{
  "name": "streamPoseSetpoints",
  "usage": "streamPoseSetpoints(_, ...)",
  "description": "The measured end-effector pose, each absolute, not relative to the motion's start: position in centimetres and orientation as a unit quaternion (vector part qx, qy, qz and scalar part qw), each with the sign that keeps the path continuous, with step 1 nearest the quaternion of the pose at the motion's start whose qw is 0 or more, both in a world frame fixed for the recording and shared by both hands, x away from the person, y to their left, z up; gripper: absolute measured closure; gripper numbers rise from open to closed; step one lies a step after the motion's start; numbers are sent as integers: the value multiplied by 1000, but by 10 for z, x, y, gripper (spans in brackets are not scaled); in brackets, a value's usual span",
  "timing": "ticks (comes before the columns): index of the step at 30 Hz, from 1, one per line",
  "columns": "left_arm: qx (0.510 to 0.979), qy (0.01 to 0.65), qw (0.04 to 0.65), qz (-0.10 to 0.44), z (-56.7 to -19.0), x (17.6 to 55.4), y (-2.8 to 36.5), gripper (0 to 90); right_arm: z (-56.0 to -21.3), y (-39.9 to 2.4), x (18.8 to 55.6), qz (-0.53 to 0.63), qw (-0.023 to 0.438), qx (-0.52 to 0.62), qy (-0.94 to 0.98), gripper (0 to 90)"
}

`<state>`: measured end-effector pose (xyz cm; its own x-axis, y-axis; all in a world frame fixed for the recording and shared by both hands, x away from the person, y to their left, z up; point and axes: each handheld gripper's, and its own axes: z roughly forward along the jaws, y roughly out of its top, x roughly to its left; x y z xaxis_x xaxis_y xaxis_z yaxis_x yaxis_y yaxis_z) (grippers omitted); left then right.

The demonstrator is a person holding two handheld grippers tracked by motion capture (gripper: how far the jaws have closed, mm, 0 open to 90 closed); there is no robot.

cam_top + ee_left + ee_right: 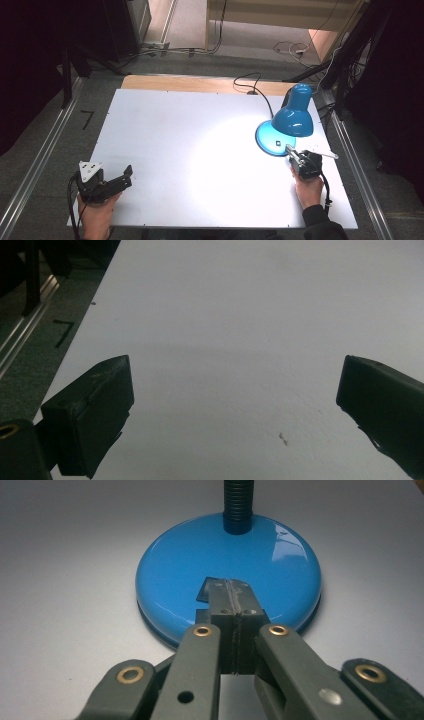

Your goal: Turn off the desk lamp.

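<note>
Pressing together over the lamp [230, 575] base, the right tongs [232, 592] are seen with jaws shut at a small dark switch [207, 587]. The lit lamp is stood at the worktop's [200, 150] far right. The left tongs [235, 395] are held spread wide, empty, above the near left corner.

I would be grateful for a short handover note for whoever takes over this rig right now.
Right tool: jaws closed together, tips down on the dark switch on the blue lamp base, near its front edge.
Left tool: jaws wide open, nothing between them, over the near left corner of the white table.
Lamp: stands at the right side of the table, shade tipped down towards the table, cord running off the far edge.
Done: the lamp is lit; a bright pool shows on the table.
Left: probably just lift the right tool off the switch.
</note>
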<state>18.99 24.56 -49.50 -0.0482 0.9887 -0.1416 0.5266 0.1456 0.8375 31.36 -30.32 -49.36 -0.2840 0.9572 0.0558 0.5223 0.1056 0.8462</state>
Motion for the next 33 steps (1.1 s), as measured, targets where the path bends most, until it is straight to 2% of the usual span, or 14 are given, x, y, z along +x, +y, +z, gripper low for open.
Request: streamPoseSetpoints(33, 577, 658, 377, 304, -496, 190, 246, 38, -506, -290, 332, 419, 273, 536, 680, 876)
